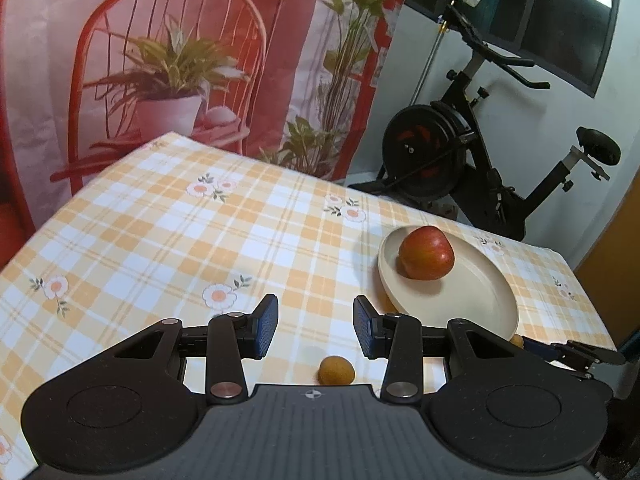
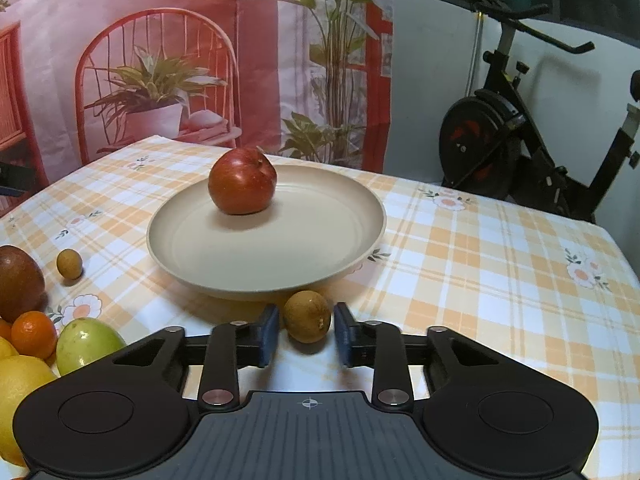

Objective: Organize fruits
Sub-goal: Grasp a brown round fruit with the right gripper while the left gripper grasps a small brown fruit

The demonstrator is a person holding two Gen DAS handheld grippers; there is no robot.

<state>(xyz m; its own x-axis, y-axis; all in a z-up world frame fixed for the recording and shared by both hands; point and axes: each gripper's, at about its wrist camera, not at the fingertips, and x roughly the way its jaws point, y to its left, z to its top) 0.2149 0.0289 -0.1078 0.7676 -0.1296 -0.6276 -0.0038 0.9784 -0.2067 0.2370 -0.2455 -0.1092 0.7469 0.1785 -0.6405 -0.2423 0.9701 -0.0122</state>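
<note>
Right gripper [image 2: 306, 330] is closed on a small brown fruit [image 2: 307, 316] on the counter [image 2: 480, 280] just in front of the plate [image 2: 200, 248], and a round thing pinched like that could squirt out and roll off the near edge. Left gripper [image 1: 314, 326] hangs apart, empty, over another small fruit [image 1: 336, 370]. Count: one apple [image 2: 242, 180] on one plate, two small brown fruits, plus roughly five mixed fruits [image 2: 86, 344] bunched at the left edge.

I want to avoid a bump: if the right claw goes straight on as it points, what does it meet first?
Probably the rim of the beige round plate, right behind the small brown round fruit between the right claw fingers; depth is unclear.
</note>
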